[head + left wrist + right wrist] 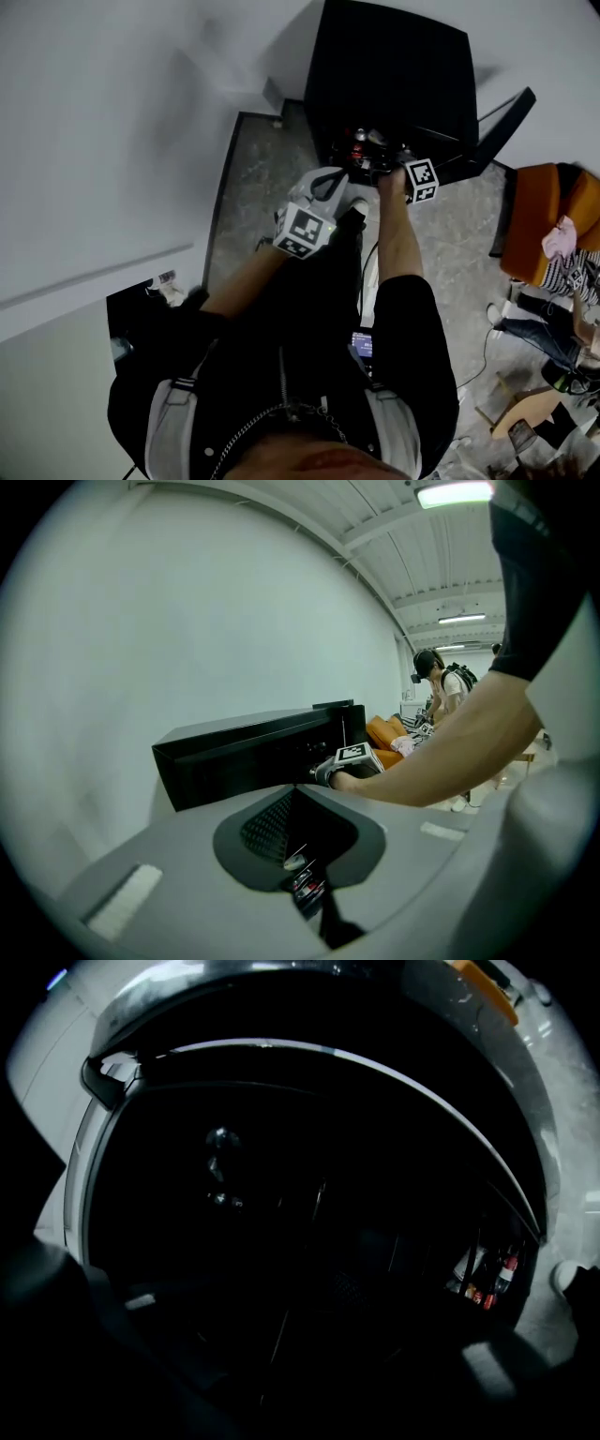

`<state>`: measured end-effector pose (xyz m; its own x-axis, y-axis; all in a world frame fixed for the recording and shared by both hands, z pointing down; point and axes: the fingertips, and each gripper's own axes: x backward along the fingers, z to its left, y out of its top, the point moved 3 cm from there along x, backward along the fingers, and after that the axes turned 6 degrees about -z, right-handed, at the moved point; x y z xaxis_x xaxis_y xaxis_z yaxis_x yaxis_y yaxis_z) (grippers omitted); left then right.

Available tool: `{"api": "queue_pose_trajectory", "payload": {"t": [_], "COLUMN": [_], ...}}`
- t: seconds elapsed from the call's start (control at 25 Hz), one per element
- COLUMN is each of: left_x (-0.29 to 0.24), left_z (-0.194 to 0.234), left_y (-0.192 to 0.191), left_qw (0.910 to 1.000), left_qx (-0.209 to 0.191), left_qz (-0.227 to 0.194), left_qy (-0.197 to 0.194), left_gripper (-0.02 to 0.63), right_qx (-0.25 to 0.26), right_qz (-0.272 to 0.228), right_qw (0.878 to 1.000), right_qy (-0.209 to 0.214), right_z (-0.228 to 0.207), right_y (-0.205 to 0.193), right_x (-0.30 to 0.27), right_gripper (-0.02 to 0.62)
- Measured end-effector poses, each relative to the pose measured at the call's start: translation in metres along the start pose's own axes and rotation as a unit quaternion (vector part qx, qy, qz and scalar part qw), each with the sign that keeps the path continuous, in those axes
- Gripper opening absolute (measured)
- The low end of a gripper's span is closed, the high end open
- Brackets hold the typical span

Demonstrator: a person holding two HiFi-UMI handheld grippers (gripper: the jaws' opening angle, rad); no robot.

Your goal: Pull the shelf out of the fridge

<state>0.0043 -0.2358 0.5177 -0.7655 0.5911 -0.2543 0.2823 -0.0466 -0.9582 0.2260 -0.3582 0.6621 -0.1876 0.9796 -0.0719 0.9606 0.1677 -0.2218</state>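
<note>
A black fridge (394, 75) stands on the floor against the white wall, its door (502, 127) swung open to the right. My right gripper (386, 173) reaches into the fridge's open front; its marker cube (420, 180) shows just outside. In the right gripper view the inside is almost black. Faint thin lines of a wire shelf (281, 1269) show, and the jaws stand wide apart with nothing seen pressed between them. Small bottles (497, 1279) sit low at the right. My left gripper (328, 183) hangs in front of the fridge, shut and empty, facing the fridge (253, 752).
An orange seat (544, 220) with a pink cloth stands right of the door. Another person (553, 319) sits on the floor at the right, with cables nearby. A white wall (103, 141) runs along the left. A dark box (141, 309) is at my lower left.
</note>
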Motion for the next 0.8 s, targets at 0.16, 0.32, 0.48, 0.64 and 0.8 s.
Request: {"api": "queue_pose_trajectory", "payload": {"t": [0.16, 0.32, 0.48, 0.64, 0.8], "left_x": [0.005, 0.009, 0.012, 0.012, 0.01], "left_z": [0.009, 0.018, 0.024, 0.026, 0.019], "left_y": [-0.008, -0.011, -0.013, -0.016, -0.019], "left_qw": [0.9998, 0.9994, 0.9991, 0.999, 0.9991], "left_qx": [0.007, 0.009, 0.013, 0.015, 0.019], "left_qz": [0.012, 0.018, 0.021, 0.021, 0.021], "left_qy": [0.015, 0.027, 0.035, 0.037, 0.032], "left_gripper": [0.011, 0.011, 0.011, 0.011, 0.011], "right_qx": [-0.012, -0.024, -0.061, -0.062, -0.067], "right_qz": [-0.004, -0.002, -0.006, 0.002, 0.002], "right_qw": [1.0, 1.0, 0.998, 0.998, 0.997], "right_qy": [-0.001, 0.009, 0.03, 0.028, 0.029], "right_z": [-0.001, 0.002, 0.001, 0.001, -0.002], "right_y": [-0.005, -0.009, -0.01, -0.013, -0.013], "right_x": [-0.015, -0.025, -0.025, -0.02, -0.008], "right_gripper": [0.132, 0.052, 0.015, 0.015, 0.017]}}
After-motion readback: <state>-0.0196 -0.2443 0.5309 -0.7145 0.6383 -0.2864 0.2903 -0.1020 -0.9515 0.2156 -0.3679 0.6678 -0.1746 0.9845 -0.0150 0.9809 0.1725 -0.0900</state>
